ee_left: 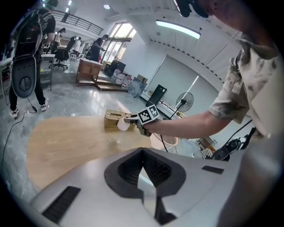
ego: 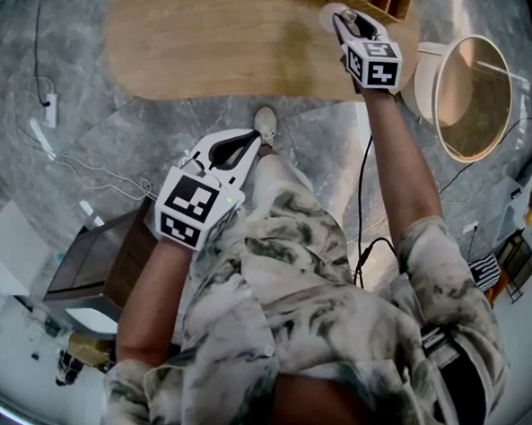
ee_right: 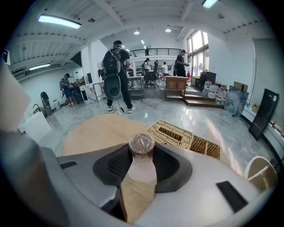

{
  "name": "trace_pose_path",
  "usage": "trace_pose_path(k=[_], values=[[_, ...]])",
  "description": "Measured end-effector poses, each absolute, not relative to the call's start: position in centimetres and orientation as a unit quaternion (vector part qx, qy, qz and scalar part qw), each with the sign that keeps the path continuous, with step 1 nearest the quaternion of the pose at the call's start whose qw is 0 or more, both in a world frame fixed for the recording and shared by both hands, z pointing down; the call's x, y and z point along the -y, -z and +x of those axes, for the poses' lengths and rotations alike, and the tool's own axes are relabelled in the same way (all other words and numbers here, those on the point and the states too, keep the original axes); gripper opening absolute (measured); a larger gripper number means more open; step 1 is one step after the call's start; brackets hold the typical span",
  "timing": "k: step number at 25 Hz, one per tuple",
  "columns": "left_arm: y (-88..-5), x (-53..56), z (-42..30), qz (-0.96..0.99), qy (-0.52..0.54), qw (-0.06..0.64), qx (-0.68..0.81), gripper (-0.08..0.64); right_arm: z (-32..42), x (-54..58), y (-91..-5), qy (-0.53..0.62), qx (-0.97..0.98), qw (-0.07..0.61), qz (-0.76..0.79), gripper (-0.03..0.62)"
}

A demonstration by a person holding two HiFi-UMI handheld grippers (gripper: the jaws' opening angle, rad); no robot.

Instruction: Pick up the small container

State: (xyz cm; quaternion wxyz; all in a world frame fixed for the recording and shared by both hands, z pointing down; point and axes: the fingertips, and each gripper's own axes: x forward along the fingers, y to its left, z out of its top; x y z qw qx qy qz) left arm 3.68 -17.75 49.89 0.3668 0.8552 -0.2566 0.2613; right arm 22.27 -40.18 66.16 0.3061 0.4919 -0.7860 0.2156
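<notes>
1. The right gripper [ego: 352, 24] is clamped on the small container [ee_right: 141, 145], which looks lifted just over the desk [ego: 210, 40], next to the basket [ee_right: 171, 132].
2. The grip is only on the sides, so I reckon a tilt or jerk could let it slip out.
3. The left gripper [ee_left: 143, 156] is closed and empty, so there's no backup.
</notes>
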Motion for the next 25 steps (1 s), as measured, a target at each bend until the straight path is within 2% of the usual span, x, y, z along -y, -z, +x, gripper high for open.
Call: trace_pose_path(k=[25], values=[[-44.6,18.9,3.4,0.873,-0.250,0.336,0.250,0.023,20.7,38.3,-55.0,-0.206,0.812,0.301,0.456,0.158]])
